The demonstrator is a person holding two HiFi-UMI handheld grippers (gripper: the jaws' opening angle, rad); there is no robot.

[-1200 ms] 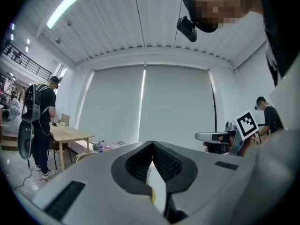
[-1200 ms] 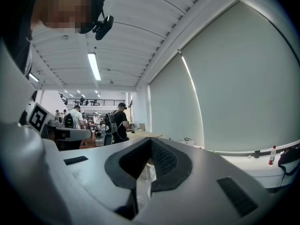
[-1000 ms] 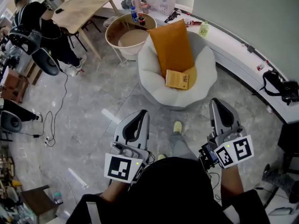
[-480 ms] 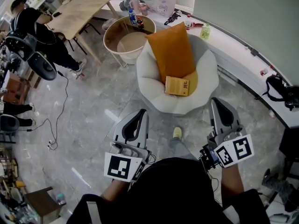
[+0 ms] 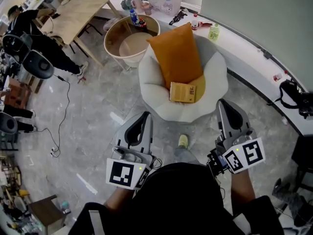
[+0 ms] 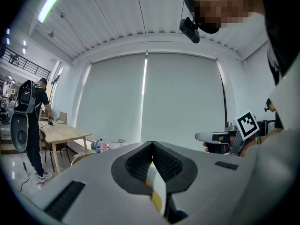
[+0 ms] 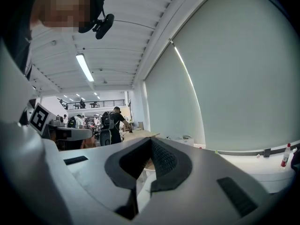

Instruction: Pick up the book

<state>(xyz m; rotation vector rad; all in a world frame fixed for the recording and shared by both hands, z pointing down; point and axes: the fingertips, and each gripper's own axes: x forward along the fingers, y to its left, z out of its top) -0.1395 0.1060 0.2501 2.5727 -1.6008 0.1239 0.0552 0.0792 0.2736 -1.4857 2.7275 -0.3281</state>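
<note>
The yellow book [image 5: 182, 92] lies flat on the seat of a white round armchair [image 5: 151, 94], against the foot of an orange cushion [image 5: 177, 55]. Both grippers are held level above the floor, short of the chair's front edge. My left gripper [image 5: 145, 115] is shut and empty, its jaws meeting at the tip [image 6: 151, 144]. My right gripper [image 5: 227, 105] is also shut with nothing in it [image 7: 151, 140]. Each gripper view shows the other gripper beside it, the right gripper [image 6: 220, 137] and the left gripper [image 7: 70, 134].
A round tub-like side table [image 5: 129, 38] stands behind the chair on the left, a wooden table [image 5: 78, 13] further back. A white curved ledge [image 5: 254, 67] with a bottle [image 5: 213, 31] runs along the wall. A person [image 5: 34, 31] and cables [image 5: 58, 126] are at the left.
The chair and book have drawn nearer to the grippers as the holder walked toward them. Both grippers stay shut and side by side.
</note>
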